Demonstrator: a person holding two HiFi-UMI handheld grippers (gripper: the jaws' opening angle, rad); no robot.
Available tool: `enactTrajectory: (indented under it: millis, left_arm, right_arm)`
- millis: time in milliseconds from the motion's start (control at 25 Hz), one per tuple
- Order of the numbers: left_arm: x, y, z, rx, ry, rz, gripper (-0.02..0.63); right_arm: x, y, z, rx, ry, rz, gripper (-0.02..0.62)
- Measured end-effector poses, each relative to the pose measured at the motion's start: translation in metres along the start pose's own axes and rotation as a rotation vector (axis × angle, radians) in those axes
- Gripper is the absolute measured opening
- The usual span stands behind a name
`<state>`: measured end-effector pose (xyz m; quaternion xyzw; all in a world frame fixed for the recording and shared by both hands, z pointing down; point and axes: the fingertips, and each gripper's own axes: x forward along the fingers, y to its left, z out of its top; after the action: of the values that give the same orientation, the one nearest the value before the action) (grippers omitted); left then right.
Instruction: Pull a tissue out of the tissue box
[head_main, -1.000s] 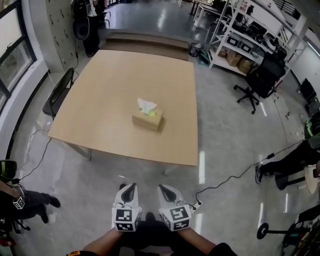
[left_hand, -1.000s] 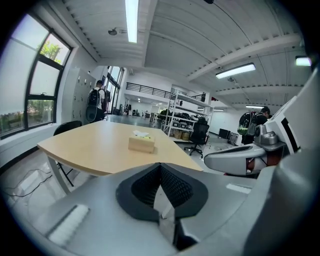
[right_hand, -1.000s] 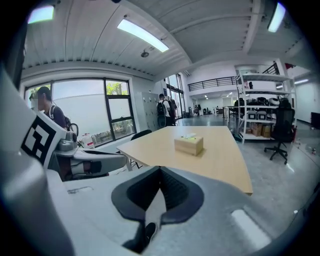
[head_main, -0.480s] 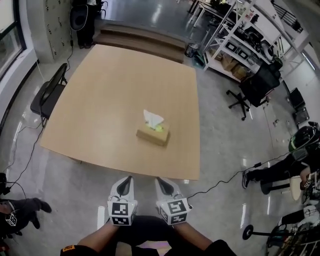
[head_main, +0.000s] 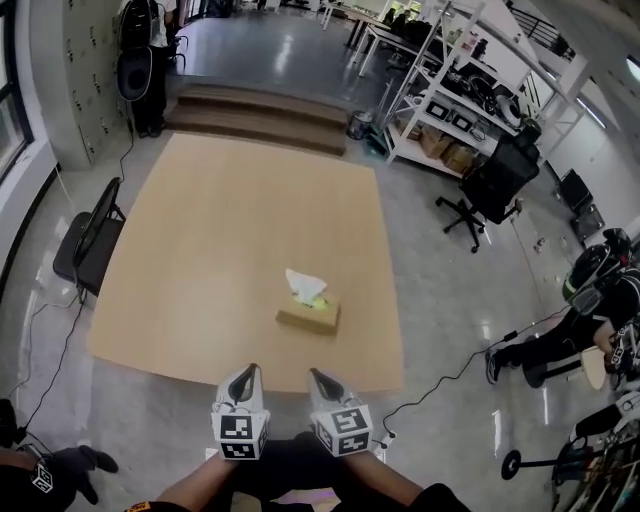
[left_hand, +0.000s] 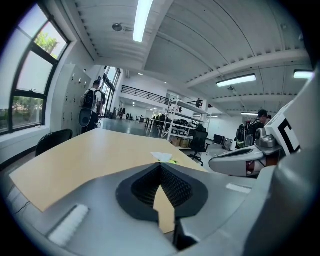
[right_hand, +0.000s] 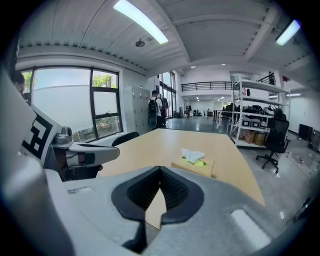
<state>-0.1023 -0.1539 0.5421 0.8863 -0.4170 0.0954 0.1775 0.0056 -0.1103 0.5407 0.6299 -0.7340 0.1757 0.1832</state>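
Note:
A tan tissue box (head_main: 308, 319) lies on the wooden table (head_main: 200, 250), towards the near right, with a white tissue (head_main: 304, 286) standing out of its top. Both grippers hover over the floor just short of the table's near edge. The left gripper (head_main: 246, 372) is shut with nothing in it, and so is the right gripper (head_main: 318, 376). In the right gripper view the box (right_hand: 194, 168) and tissue (right_hand: 192, 155) sit ahead, beyond the closed jaws. In the left gripper view only the tissue (left_hand: 162, 157) peeks over the closed jaws.
A black chair (head_main: 88, 236) stands at the table's left edge. An office chair (head_main: 488, 186) and metal shelves (head_main: 450, 105) are to the right, steps (head_main: 260, 105) beyond the table. A cable (head_main: 450, 368) crosses the floor; a person (head_main: 575, 320) sits at right.
The table and tissue box have come nearer in the head view. Both grippers now reach almost to the table's near edge, still shut and side by side.

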Motion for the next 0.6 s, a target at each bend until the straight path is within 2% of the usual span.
enactTrajectory:
  millis: [240, 400, 600]
  left_arm:
    - [0.016, 0.008, 0.005, -0.015, 0.021, 0.017, 0.018]
    - [0.030, 0.017, 0.011, 0.001, 0.021, 0.065, 0.018]
    - [0.053, 0.028, 0.020, 0.001, 0.015, 0.126, 0.018]
  right_arm:
    - [0.021, -0.010, 0.013, -0.006, -0.003, 0.012, -0.009]
    - [0.041, -0.018, 0.008, -0.008, 0.015, 0.045, -0.008]
    - [0.070, -0.039, 0.022, -0.030, 0.031, 0.070, -0.008]
